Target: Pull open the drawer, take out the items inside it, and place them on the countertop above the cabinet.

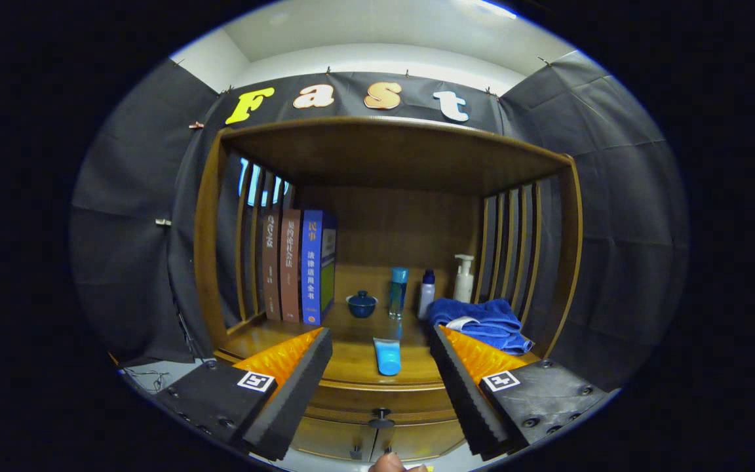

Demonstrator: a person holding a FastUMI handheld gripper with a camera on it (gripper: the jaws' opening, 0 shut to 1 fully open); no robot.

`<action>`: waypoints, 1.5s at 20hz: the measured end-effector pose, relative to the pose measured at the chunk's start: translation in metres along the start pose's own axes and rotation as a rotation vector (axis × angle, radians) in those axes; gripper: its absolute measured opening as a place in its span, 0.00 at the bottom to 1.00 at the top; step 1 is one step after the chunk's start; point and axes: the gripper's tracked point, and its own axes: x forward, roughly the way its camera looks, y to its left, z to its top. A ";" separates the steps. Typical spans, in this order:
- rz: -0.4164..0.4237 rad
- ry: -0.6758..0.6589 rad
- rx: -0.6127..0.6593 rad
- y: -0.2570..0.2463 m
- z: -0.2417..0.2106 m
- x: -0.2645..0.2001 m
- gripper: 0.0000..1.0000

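Between the two spread fingers of the gripper [381,377], a small blue squeeze tube [388,356] is seen lying flat on the wooden table [351,364] of the cabinet, near its front edge. Nothing is clamped, the fingers are held wide apart. Further back on the same top, a dark blue lidded ceramic cup [362,304], a tall clear blue bottle [398,292], a small white bottle with a blue cap [426,293] and a white pump dispenser [463,278] are lined up, with a folded blue towel [485,323] off to the right and three upright books [299,265] on the left. Just below the edge, the wooden drawer [381,396] looks pushed shut, its small dark round knob [381,414] sitting right under the gap between the fingers. So honestly it could be read two ways: drawer waiting to be pulled, or already emptied and closed again with the tube as one of the things taken out. Which one it is can't be settled from this. If it's the pull, the knob would need to be lined up between the fingers and pinched squarely, since it's tiny and easily slipped off.
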 end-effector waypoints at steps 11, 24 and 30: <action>0.036 -0.024 0.001 0.003 0.087 -0.049 0.99; 0.031 -0.019 -0.002 0.002 0.097 -0.057 0.99; 0.029 -0.051 0.009 0.003 0.104 -0.061 0.99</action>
